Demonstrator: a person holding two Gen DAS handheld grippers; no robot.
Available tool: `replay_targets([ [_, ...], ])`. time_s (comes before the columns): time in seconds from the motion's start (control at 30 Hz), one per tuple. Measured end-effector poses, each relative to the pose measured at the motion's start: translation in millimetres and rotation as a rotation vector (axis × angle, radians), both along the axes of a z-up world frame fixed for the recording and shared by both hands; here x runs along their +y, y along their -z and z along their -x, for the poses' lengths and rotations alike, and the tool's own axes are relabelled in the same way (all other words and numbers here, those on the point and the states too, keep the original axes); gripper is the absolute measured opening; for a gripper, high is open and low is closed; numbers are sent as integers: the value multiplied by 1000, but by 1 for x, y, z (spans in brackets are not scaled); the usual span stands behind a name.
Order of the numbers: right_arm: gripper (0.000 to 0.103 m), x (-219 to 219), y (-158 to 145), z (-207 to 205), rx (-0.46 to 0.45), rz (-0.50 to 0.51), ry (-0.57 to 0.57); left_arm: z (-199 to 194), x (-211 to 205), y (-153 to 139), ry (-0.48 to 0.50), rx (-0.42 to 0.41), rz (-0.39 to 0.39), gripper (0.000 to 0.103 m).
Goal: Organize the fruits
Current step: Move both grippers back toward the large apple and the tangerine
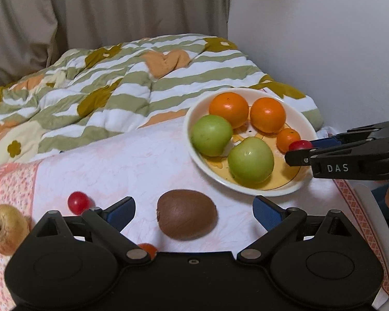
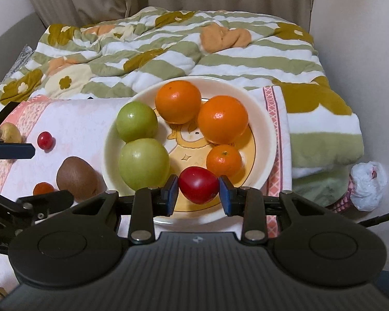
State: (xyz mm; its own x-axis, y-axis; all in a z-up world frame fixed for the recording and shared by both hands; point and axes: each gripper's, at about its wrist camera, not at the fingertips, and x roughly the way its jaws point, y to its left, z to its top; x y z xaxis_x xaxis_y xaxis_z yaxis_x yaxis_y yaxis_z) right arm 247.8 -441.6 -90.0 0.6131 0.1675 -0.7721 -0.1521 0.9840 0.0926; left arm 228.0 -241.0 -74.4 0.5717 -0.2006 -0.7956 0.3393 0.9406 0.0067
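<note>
Brown kiwi (image 1: 186, 214) beside fruit-crowded plate (image 1: 194, 153)

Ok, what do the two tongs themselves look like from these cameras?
Both are matte black plastic with linked bars on silver pivot pins, round discs at each side, and blue pads on the fingers. The left tongs match the right tongs in build. The right one carries white "DAS" lettering on its side.
</note>
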Motion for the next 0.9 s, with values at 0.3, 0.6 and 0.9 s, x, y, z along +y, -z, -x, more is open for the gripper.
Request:
replay_targets([
  [0.3, 103, -1, -11, 14, -92, -3, 26, 9, 5, -3, -22, -8, 34, 99],
  [0.6, 103, -12, -23, 30, -102, 0, 69, 29, 8, -17, -48, -51, 57, 99],
  [0.9, 103, -9, -54, 62, -134, 4, 51, 62, 16, -45, -90, -117, 88, 99],
])
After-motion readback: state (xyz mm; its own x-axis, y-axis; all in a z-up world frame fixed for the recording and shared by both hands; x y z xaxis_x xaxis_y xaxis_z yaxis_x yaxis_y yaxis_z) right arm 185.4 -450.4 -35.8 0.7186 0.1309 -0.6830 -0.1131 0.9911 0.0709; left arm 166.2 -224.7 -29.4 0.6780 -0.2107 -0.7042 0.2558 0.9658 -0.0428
